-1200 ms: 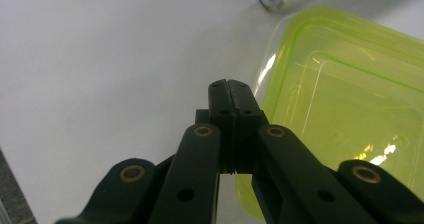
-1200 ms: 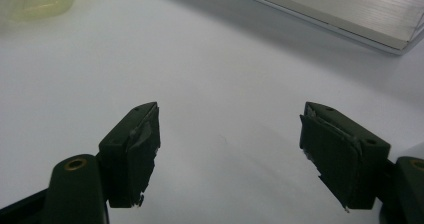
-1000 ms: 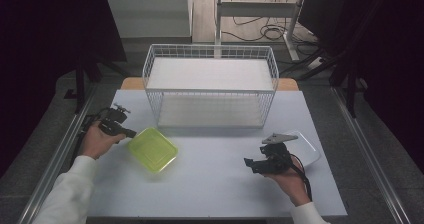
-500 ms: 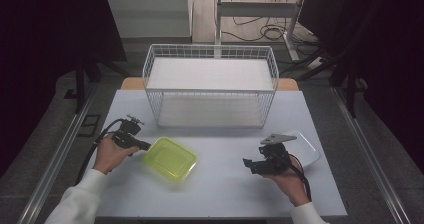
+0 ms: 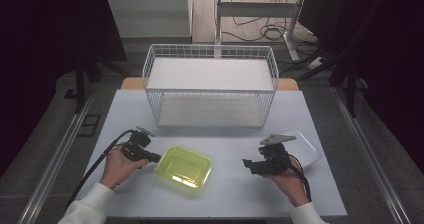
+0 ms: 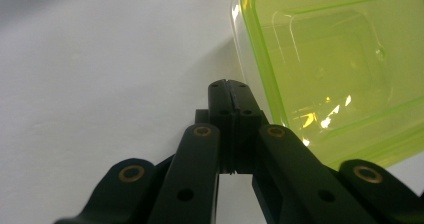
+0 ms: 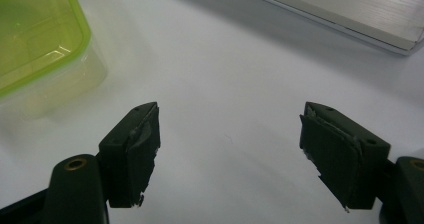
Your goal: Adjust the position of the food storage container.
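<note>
The left gripper (image 5: 157, 158) has slid across the worktop (image 5: 230, 194) toward 3 o'clock, and the hand (image 5: 117, 165) holding it has come along. The green box (image 5: 183, 166) has slid the same way, ahead of the gripper's closed tips. The box now sits nearer the middle of the worktop and closer to the right gripper (image 5: 246, 163).

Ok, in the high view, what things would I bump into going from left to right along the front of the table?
Left hand-held gripper → green container → right hand-held gripper → white lid.
</note>
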`<state>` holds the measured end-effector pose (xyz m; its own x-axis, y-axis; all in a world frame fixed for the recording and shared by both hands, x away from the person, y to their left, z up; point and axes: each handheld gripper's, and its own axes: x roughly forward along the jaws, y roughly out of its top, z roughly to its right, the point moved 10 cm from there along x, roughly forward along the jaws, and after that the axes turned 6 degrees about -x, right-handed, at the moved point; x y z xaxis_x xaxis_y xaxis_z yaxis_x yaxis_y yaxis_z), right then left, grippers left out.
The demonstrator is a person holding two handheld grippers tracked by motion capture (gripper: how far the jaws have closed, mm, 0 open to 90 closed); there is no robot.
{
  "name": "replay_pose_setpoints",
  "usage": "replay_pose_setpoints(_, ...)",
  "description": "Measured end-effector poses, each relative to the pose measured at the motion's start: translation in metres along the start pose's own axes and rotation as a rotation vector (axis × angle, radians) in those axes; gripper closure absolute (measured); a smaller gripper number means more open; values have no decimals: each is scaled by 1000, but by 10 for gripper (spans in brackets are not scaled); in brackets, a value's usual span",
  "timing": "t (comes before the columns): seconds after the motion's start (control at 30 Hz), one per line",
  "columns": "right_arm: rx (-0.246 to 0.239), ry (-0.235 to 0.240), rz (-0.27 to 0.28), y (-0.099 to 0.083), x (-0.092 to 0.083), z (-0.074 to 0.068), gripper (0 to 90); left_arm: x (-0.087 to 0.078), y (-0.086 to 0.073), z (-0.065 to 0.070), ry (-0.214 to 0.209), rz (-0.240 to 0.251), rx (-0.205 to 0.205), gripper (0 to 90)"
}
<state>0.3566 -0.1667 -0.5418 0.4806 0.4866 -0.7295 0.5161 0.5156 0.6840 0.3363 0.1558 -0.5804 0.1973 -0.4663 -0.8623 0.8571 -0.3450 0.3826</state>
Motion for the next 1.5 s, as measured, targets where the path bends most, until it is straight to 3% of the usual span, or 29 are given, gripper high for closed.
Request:
replay_pose_setpoints(0.1,-4,0,-1,0,1,0,243,2,-1,5,-10,-2,0,900)
replay_pose_setpoints(0.23,-2,0,-2,0,1,0,244,10,1,19,-54,6,-12,900)
replay_pose_setpoints(0.4,-2,-2,2,0,0,2,243,21,2,37,-74,2,14,899)
replay_pose_setpoints(0.63,2,-9,12,1,-1,3,248,25,1,48,-98,15,18,898)
replay_pose_setpoints(0.77,-3,-12,19,3,-3,2,253,23,2,46,-87,28,21,890)
replay_pose_setpoints(0.87,-3,-8,22,4,-4,1,254,10,8,31,-28,98,5,876)
replay_pose_setpoints(0.93,-5,-7,19,4,-5,0,254,5,9,27,-13,116,-1,864)
replay_pose_setpoints(1.0,-23,6,11,4,-7,-1,299,-3,9,20,4,157,-13,732)
replay_pose_setpoints(1.03,-23,6,11,4,-7,-1,299,-7,10,17,22,181,-11,732)
replay_pose_setpoints(1.07,-28,24,4,5,-9,-3,316,-11,11,15,35,211,-15,648)
replay_pose_setpoints(1.1,-50,60,-1,8,-12,-10,377,-16,11,13,46,255,-34,493)
replay_pose_setpoints(1.13,-50,60,-1,8,-12,-10,377,-16,11,13,46,255,-34,441)
replay_pose_setpoints(1.17,-68,106,3,13,-14,-20,461,-16,8,11,56,231,-22,373)
replay_pose_setpoints(1.27,-105,191,-8,19,-15,-43,662,-20,7,11,60,248,-22,299)
replay_pose_setpoints(1.3,-105,191,-8,19,-15,-43,662,-21,7,12,51,255,-19,299)
replay_pose_setpoints(1.37,-144,272,-41,24,-13,-66,844,-26,7,13,38,268,-11,255)
replay_pose_setpoints(1.4,-144,272,-41,24,-13,-66,844,-26,7,13,38,268,-11,248)
replay_pose_setpoints(1.43,-168,320,-57,26,-12,-82,893,-29,7,13,34,280,-14,243)
replay_pose_setpoints(1.47,-168,320,-57,26,-12,-82,893,-29,7,13,34,280,-14,239)
replay_pose_setpoints(1.5,-213,364,-92,24,-8,-101,894,-30,7,12,36,282,-17,236)
